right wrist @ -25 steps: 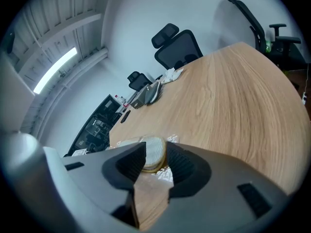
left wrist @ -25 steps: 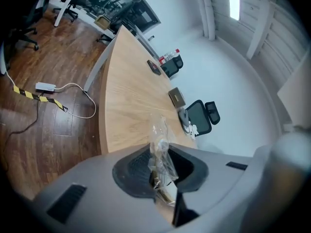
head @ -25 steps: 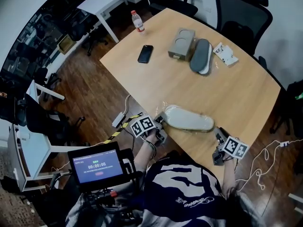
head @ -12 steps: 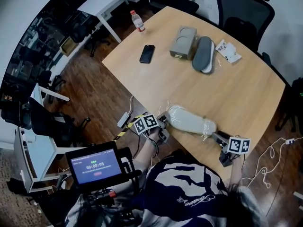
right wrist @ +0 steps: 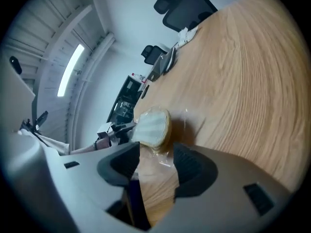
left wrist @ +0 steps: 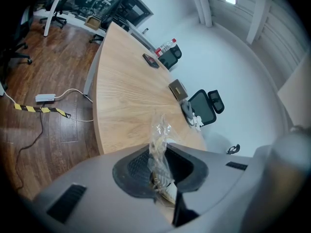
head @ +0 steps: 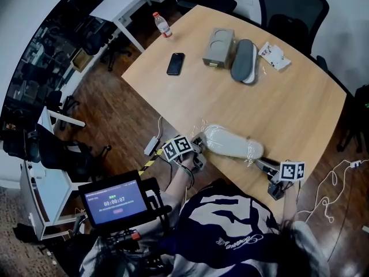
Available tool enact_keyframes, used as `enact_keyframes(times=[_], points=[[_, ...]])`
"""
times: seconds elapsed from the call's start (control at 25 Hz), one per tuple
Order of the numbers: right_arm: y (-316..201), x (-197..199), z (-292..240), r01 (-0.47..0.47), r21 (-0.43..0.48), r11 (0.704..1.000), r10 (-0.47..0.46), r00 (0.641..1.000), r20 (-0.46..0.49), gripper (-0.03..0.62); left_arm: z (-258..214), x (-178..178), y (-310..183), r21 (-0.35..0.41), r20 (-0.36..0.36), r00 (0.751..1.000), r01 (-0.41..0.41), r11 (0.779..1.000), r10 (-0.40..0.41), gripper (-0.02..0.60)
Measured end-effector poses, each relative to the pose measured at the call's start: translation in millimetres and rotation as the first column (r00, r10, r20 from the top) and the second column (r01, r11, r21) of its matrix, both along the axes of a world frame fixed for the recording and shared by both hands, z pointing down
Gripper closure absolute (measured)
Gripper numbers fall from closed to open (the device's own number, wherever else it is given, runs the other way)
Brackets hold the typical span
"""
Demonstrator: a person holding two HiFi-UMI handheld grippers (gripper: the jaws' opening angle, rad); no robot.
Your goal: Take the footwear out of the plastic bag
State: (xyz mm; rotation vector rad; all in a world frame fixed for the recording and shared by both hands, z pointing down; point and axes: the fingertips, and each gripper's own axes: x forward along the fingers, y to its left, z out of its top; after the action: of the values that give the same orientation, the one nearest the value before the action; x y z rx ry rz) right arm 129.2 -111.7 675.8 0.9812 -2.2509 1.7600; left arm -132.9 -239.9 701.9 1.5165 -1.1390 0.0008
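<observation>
A pale slipper wrapped in a clear plastic bag lies near the table's front edge. My left gripper is at its left end, and in the left gripper view it is shut on a crinkled tuft of the bag. My right gripper is at the slipper's right end. In the right gripper view its jaws stand open, with the bagged slipper's end just ahead of them and a bit of loose film between them. A second, grey slipper lies at the table's far side.
A grey box, a black phone, a water bottle and a white packet are on the far part of the wooden table. Office chairs stand behind it. Cables lie on the floor.
My right gripper has moved up from the table's edge to the bagged slipper's right end. The left gripper has kept its hold on the bag.
</observation>
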Motion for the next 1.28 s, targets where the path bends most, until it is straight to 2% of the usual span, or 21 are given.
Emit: enact_keyframes(times=[0.12,0.24,0.44,0.52,0.56,0.6,0.76,0.84,0.88,0.96,1.04,1.08,1.2,1.28], points=[[-2,3,12,0.002,-0.053,0.999,-0.003,1.000,-0.014,0.388,2,1,-1,0.005,0.014,1.000,-0.016,1.000,0.016,0.529],[-15,-4,10,0.016,-0.046,0.999,-0.015,1.000,0.020,0.388,2,0,-2,0.003,0.016,1.000,-0.017,1.000,0.017,0.529],[-23,-25,7,0.030,-0.099,0.995,-0.022,0.997,0.080,0.392,2,0,-3,0.000,0.026,1.000,-0.013,1.000,0.013,0.530],[-28,-36,1,0.030,-0.071,0.997,-0.019,0.987,0.159,0.429,3,-1,-4,0.000,0.033,0.999,-0.006,1.000,0.006,0.531],[-32,-43,-6,0.029,-0.039,0.999,-0.020,0.976,0.217,0.490,3,-1,-3,0.000,0.036,0.999,-0.001,1.000,0.001,0.531],[-35,-48,-12,0.023,-0.013,1.000,-0.019,0.965,0.262,0.494,2,-2,-3,0.000,0.037,0.999,0.002,1.000,-0.002,0.531],[-36,-47,-25,-0.008,0.026,1.000,0.000,0.955,0.296,0.514,1,1,-4,0.009,0.032,0.999,-0.022,1.000,0.022,0.530],[-31,-37,-23,-0.036,0.006,0.999,0.034,0.973,0.229,0.516,-1,-2,-3,0.035,0.041,0.999,-0.019,0.999,0.018,0.533],[-28,-33,-24,-0.047,0.002,0.999,0.045,0.976,0.214,0.517,-2,-6,-3,0.048,0.031,0.999,0.007,0.999,-0.009,0.541],[-24,-29,-38,-0.056,0.023,0.998,0.048,0.966,0.256,0.517,-6,-15,-3,0.057,-0.032,0.996,0.088,0.995,-0.086,0.560],[-20,-23,-49,-0.068,0.039,0.997,0.054,0.958,0.280,0.519,-11,-13,-5,0.067,-0.078,0.992,0.108,0.992,-0.102,0.573],[-18,-21,-53,-0.076,0.041,0.996,0.061,0.957,0.282,0.519,-14,-9,-7,0.080,-0.064,0.995,0.083,0.993,-0.078,0.575],[-14,-17,-65,-0.093,0.064,0.994,0.072,0.956,0.283,0.519,-20,3,-14,0.123,0.053,0.998,-0.022,0.992,0.016,0.575],[-13,-15,-72,-0.119,0.088,0.989,0.091,0.958,0.272,0.519,-27,7,-20,0.148,0.083,0.996,-0.045,0.988,0.033,0.576]])
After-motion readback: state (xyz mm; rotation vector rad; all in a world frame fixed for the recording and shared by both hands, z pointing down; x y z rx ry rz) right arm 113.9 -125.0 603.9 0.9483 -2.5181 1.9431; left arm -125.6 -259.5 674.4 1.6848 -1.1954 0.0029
